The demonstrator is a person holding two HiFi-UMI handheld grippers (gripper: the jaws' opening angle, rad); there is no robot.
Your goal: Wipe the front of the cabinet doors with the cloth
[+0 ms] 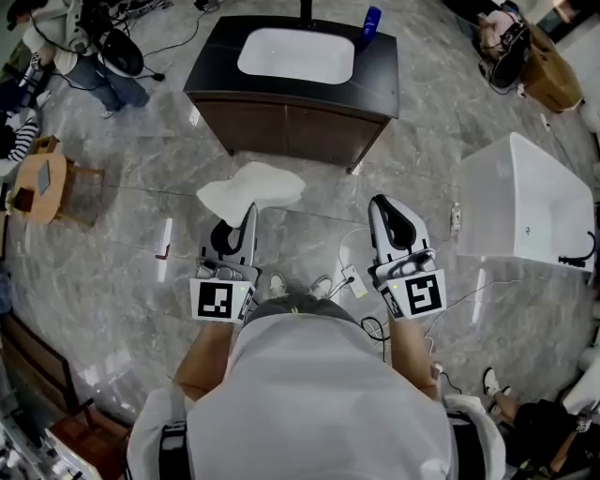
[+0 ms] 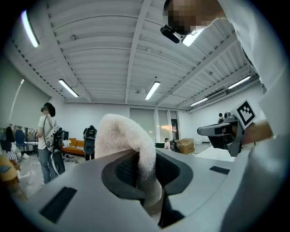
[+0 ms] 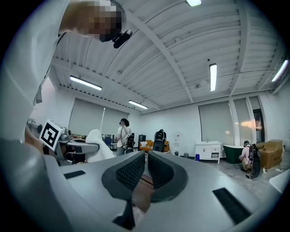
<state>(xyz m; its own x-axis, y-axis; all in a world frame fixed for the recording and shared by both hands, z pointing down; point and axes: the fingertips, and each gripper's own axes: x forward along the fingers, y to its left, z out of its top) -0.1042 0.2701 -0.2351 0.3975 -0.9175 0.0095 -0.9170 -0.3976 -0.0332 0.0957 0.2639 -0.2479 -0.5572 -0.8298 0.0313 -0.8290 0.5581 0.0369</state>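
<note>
The grey marble floor (image 1: pixel 122 244) spreads all round me. Ahead stands the dark wooden cabinet (image 1: pixel 291 129), its doors facing me. Its black counter (image 1: pixel 211 66) carries a white sink (image 1: pixel 296 54). A white tub (image 1: pixel 525 202) sits well off to the right of the counter's right edge. A wooden stool (image 1: pixel 42 187) stands far out past the left edge.

I hold both arms bent at my sides, forearms out in front of my waist. Both tools point forward at the cabinet front and are well short of it. My left gripper (image 1: pixel 249 214) is opposite the left half of the counter's front edge, with its marker cube (image 1: pixel 220 300) nearest my body. My right gripper (image 1: pixel 380 204) lines up roughly with the counter's front right corner, and its cube (image 1: pixel 419 292) is also nearest my body. The two grippers are level with each other and well apart.

My left fingers are clamped on the white cloth (image 1: pixel 251 190), pinching a fold of it between the pads. The rest bunches beyond the tips toward the front edge, clear of the doors. In the left gripper view the fluffy cloth (image 2: pixel 124 136) arches up out of the jaws. My right fingers (image 3: pixel 131 170) are drawn together, with only a thin slit and nothing between them.

A blue bottle (image 1: pixel 370 23) stands at the counter's back right corner
</note>
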